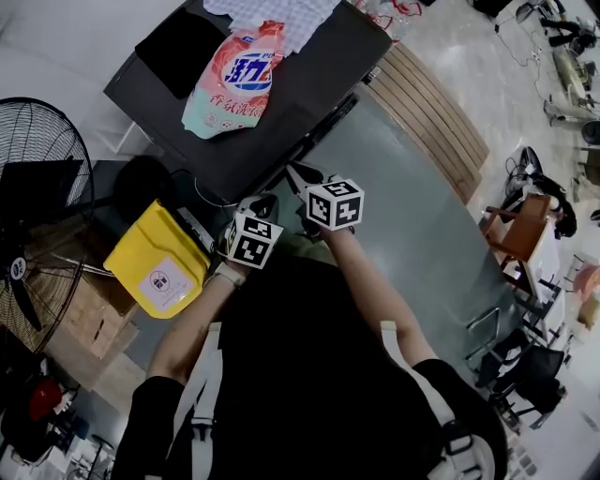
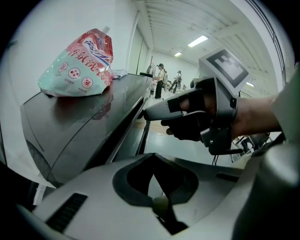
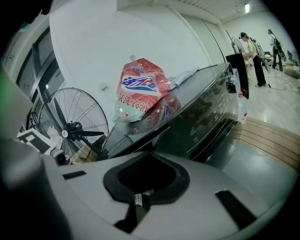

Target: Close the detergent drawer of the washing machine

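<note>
The dark washing machine (image 1: 309,89) stands ahead of me, and its glossy front panel (image 3: 206,124) shows in the right gripper view. I cannot pick out the detergent drawer in any view. My right gripper (image 1: 302,174) is shut and empty. In the left gripper view its fingertips (image 2: 149,111) lie at the washer's upper front edge (image 2: 133,115). My left gripper (image 1: 264,202) sits just left of it, also shut on nothing. Each gripper's own view, left (image 2: 153,178) and right (image 3: 143,183), shows the jaws together with nothing between them.
A pink and teal detergent bag (image 1: 236,80) lies on the washer's top beside a black cloth (image 1: 178,47) and a checked cloth (image 1: 281,14). A yellow bin (image 1: 159,262) and a standing fan (image 1: 37,216) are at the left. Chairs (image 1: 520,230) stand at the right.
</note>
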Motion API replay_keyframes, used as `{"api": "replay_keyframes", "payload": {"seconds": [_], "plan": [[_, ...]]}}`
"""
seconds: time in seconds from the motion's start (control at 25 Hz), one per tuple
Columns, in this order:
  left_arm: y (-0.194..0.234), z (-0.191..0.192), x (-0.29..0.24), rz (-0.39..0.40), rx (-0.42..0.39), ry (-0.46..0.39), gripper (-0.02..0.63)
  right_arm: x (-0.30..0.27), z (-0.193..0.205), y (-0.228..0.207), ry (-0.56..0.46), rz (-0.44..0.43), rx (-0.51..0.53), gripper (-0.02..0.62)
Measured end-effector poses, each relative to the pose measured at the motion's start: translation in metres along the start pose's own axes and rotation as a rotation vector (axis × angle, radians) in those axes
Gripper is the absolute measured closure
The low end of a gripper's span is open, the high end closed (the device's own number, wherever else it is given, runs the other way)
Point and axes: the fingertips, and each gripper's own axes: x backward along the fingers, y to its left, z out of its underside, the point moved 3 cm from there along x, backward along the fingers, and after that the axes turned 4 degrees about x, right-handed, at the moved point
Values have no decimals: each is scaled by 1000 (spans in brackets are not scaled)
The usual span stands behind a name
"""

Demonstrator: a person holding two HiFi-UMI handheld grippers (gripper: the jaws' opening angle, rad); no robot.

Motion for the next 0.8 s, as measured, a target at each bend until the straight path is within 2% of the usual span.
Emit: {"api": "replay_keyframes", "payload": {"seconds": [0.2,0.4,0.8], "plan": [[3,-1,1,16,1,-2,595,-3,-1,1,4,12,-6,577],[15,-4,5,-12,-19,-10,597,-13,-7,5,14,28,-10,578],[14,-3,8,34,-20,-7,597,-12,-6,6,-2,33,-15,578]]}}
